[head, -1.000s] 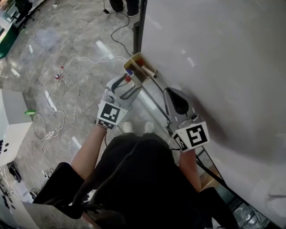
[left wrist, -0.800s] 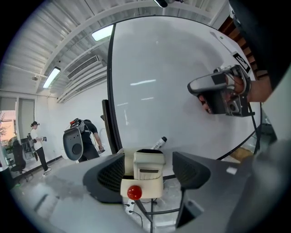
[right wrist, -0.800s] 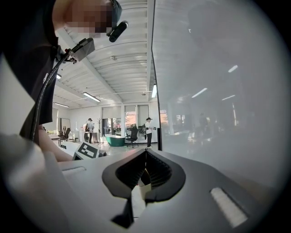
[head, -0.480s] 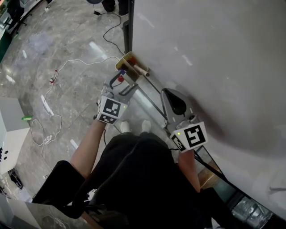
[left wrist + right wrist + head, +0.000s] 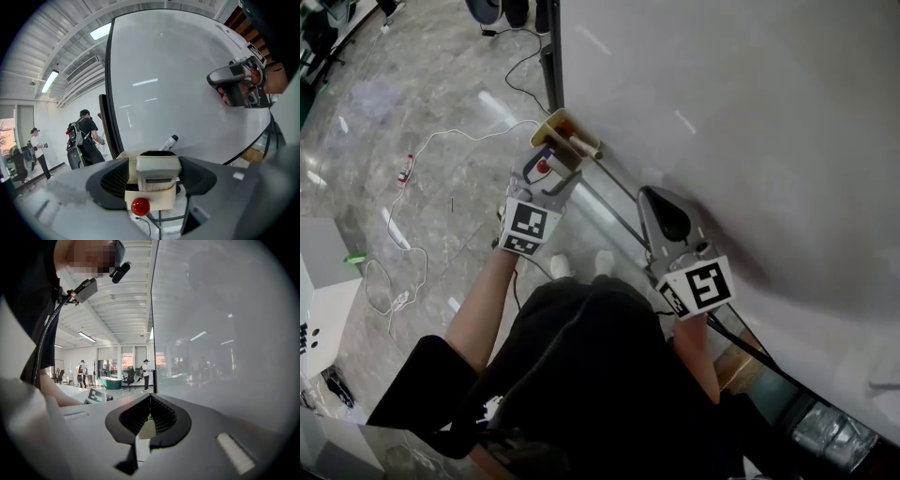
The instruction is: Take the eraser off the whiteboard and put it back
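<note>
The eraser (image 5: 158, 171), pale grey with a black felt top, rests on the cream tray (image 5: 555, 129) at the whiteboard's (image 5: 750, 112) lower left corner. My left gripper (image 5: 157, 177) straddles it. Its jaws have just spread wide and then eased in a little, and the pads (image 5: 115, 180) stand off the eraser's sides. A red knob (image 5: 140, 206) shows on the tray's front, and a marker (image 5: 168, 142) leans on the board behind. My right gripper (image 5: 661, 202) is shut and empty, with its tip close to the board. In the right gripper view its jaws (image 5: 150, 420) are together.
White cables and a power strip (image 5: 401, 298) trail across the marble floor. The board's dark frame post (image 5: 551, 70) and thin stand rails (image 5: 619, 202) run beside the tray. A white cabinet (image 5: 319, 281) stands at the left. People stand far off in the hall.
The left gripper's jaws stand wider round the eraser than a second ago, and that hand has shifted a little by the tray. The right gripper has kept still.
</note>
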The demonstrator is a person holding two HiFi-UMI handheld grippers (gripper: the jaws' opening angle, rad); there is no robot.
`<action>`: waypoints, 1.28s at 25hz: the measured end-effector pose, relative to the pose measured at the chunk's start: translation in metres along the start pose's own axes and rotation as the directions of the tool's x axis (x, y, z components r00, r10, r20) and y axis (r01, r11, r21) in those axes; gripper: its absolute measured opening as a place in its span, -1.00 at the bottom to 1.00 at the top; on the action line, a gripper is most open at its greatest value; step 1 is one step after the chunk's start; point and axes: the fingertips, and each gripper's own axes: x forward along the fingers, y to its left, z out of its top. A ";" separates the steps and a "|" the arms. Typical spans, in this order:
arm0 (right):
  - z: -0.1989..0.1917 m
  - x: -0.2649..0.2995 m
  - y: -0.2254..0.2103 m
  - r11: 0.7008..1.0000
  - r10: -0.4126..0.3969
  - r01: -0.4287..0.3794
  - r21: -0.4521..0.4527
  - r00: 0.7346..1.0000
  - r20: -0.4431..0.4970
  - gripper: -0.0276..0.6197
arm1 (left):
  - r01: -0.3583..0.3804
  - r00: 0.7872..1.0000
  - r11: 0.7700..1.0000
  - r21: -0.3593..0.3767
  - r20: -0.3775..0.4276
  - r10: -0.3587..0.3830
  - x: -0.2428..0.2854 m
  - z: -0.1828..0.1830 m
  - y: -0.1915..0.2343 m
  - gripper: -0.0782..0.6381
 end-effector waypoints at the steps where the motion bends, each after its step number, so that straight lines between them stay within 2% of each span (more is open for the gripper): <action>1: 0.000 0.000 0.000 1.000 -0.002 0.002 0.000 1.000 0.000 -0.89 | 0.003 1.000 1.000 -0.002 0.003 -0.003 0.000 0.001 0.000 0.11; 2: 0.001 0.000 -0.001 1.000 -0.003 0.003 0.000 1.000 0.001 -0.89 | 0.006 1.000 1.000 -0.006 0.004 -0.006 0.001 0.001 0.000 -0.02; 3: 0.001 0.001 -0.001 1.000 -0.003 0.003 0.000 1.000 0.001 -0.89 | 0.007 1.000 1.000 -0.012 0.004 -0.007 0.001 0.001 0.000 -0.03; 10: 0.001 0.002 0.000 1.000 0.006 -0.006 -0.001 1.000 0.009 -0.89 | -0.016 0.999 0.999 -0.046 0.030 0.018 -0.004 0.007 0.008 -0.01; 32: 0.017 0.009 0.013 0.995 0.102 -0.102 -0.019 0.993 0.052 -0.89 | -0.084 0.987 0.995 -0.047 0.134 0.089 -0.049 0.064 0.012 -0.01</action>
